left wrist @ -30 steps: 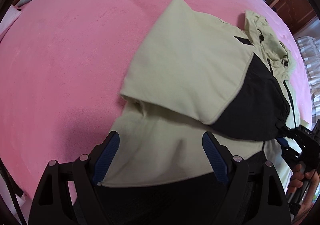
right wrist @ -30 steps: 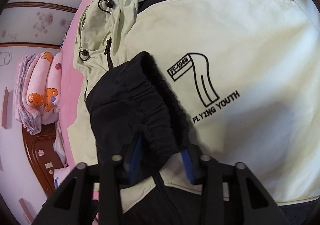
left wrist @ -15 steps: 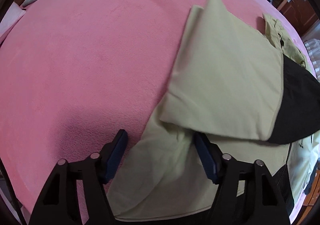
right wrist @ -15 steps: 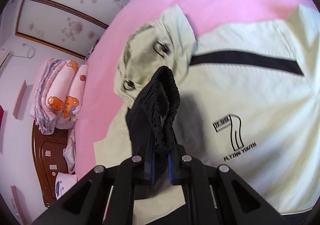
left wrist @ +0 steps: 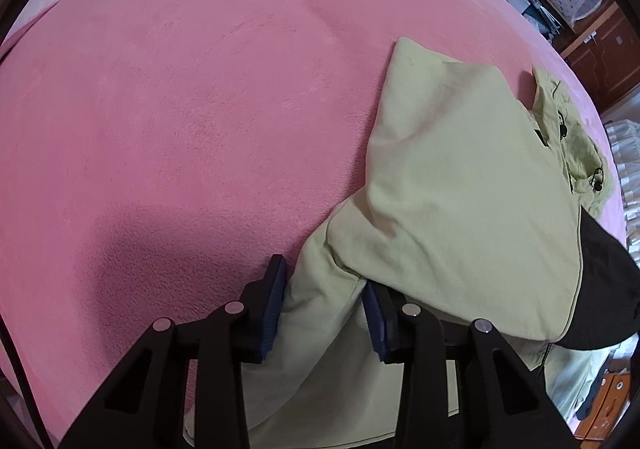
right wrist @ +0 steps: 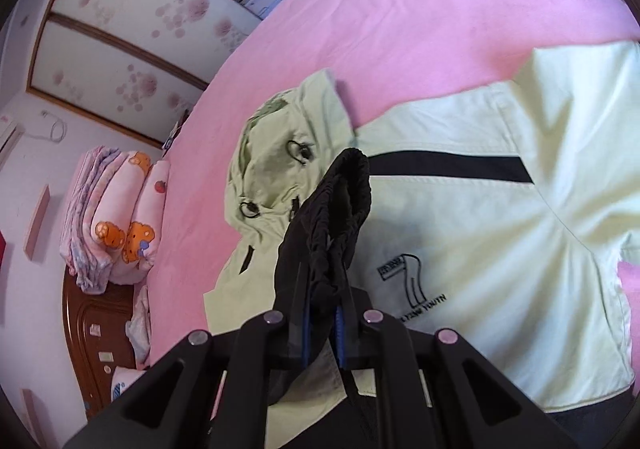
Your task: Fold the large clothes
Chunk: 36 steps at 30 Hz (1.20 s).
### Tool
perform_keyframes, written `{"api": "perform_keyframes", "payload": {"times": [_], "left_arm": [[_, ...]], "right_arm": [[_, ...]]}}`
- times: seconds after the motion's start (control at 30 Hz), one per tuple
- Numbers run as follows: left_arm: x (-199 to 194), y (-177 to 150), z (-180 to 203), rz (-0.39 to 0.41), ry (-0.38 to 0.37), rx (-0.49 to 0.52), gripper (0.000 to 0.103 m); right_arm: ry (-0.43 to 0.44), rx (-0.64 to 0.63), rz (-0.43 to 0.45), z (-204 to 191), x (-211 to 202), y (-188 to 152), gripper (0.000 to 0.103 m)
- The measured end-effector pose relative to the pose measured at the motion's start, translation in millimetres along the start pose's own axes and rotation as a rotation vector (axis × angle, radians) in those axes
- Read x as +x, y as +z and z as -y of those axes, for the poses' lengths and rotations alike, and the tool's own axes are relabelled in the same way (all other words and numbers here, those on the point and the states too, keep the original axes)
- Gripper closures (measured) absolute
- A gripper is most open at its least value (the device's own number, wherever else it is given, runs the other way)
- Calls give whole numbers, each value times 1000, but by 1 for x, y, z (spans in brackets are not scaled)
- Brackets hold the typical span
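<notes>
On the pink bedspread (left wrist: 192, 121) the pale green jacket (right wrist: 500, 209) is spread, hood (right wrist: 280, 153) at 10 o'clock in the right wrist view. Right gripper (right wrist: 322, 323) is clamped tight on the black elastic cuff (right wrist: 340, 205), sleeve lifted off the chest. Left gripper (left wrist: 324, 301) jaws have just been closing, partly open, with a green fabric fold (left wrist: 316, 321) between the pads; firm contact cannot be told.
</notes>
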State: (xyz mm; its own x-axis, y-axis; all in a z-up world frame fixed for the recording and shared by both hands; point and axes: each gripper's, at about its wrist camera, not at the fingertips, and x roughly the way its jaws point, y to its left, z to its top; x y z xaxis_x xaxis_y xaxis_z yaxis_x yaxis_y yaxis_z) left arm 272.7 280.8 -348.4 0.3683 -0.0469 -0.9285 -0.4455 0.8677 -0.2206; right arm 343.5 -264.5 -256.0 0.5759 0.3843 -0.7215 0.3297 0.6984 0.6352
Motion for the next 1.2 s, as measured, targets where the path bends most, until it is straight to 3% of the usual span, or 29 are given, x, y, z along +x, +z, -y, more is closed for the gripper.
{"api": "perform_keyframes", "payload": {"times": [0.27,0.77,0.97,1.2], "left_arm": [[7,9,4,-15,-11,-2,75],[20,15,25,-34,24,37,76],[23,17,31,-43,25,64,76],[26,23,34,-80,12,94,75]], "right_arm": [[-106,1,0,27,2,-19,94],[-285,51,-71,75,30,-42,94],[-365,87,-95,83,41,-49,94],[-489,27,-101,69,46,-49,91]]}}
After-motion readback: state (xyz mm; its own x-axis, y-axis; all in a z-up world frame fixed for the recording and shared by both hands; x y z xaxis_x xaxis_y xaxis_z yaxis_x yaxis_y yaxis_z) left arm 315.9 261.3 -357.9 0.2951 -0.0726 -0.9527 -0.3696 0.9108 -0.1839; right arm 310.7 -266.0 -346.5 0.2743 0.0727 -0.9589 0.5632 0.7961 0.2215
